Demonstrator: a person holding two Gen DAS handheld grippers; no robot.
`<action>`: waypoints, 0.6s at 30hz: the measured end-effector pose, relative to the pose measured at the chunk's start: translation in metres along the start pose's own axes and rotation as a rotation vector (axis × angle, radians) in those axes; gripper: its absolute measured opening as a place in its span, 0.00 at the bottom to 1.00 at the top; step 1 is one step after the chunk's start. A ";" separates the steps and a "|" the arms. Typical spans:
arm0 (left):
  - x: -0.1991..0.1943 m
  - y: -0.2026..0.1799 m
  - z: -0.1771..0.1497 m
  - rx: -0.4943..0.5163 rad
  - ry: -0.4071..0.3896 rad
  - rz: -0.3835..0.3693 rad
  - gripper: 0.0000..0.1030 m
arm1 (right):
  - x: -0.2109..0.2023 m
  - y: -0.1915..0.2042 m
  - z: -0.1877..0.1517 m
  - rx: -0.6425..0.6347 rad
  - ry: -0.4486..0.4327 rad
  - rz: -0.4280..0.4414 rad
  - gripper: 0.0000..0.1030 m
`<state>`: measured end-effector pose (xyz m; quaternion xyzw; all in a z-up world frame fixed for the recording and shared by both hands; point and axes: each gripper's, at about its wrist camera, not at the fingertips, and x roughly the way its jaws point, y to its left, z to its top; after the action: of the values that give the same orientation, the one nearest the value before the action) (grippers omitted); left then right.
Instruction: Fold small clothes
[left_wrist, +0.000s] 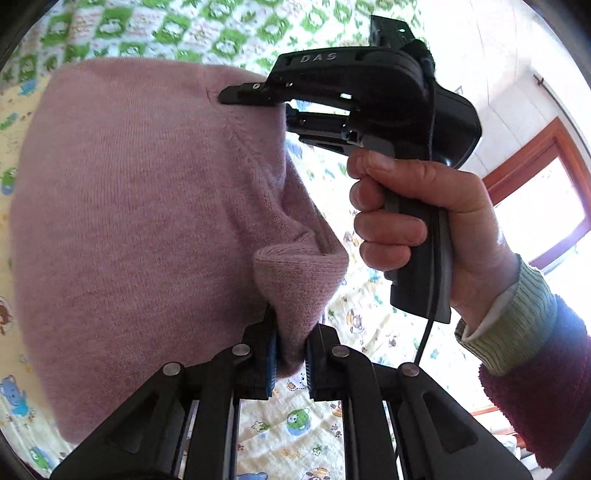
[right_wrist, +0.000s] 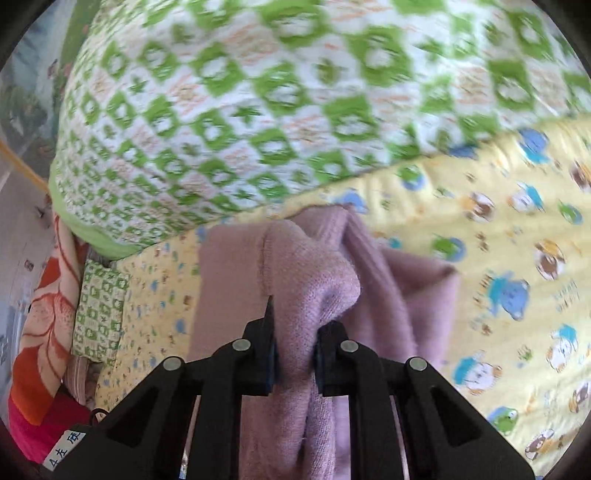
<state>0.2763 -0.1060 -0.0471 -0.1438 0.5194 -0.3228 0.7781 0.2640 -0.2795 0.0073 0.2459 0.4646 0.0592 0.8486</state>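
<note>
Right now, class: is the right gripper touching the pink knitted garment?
Touching. The right wrist view shows the right gripper with its pads pinching a bunched fold of the pink knitted garment.

A yellow sheet (right_wrist: 509, 229) printed with small cartoon animals covers the work surface. A white quilt (right_wrist: 258, 110) with a green diamond pattern lies bunched along the far side of the sheet, its plain green border resting on it. A small pillow (right_wrist: 99, 314) in the same green pattern lies beside the sheet at the left. An orange-and-red floral blanket (right_wrist: 40, 332) adjoins the pillow. A window with a reddish wooden frame (left_wrist: 535, 177) admits bright daylight.
</note>
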 end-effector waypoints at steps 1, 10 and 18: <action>-0.001 0.001 0.001 0.005 0.001 -0.002 0.10 | -0.001 -0.007 -0.002 0.018 -0.005 0.001 0.16; 0.025 0.011 -0.002 0.019 0.081 0.031 0.12 | -0.003 -0.029 -0.016 0.026 -0.039 -0.048 0.17; -0.008 0.032 -0.005 0.032 0.062 0.011 0.41 | -0.018 -0.040 -0.028 0.092 -0.061 -0.072 0.39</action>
<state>0.2816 -0.0763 -0.0613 -0.1184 0.5391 -0.3309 0.7654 0.2256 -0.3102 -0.0104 0.2695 0.4494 -0.0001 0.8517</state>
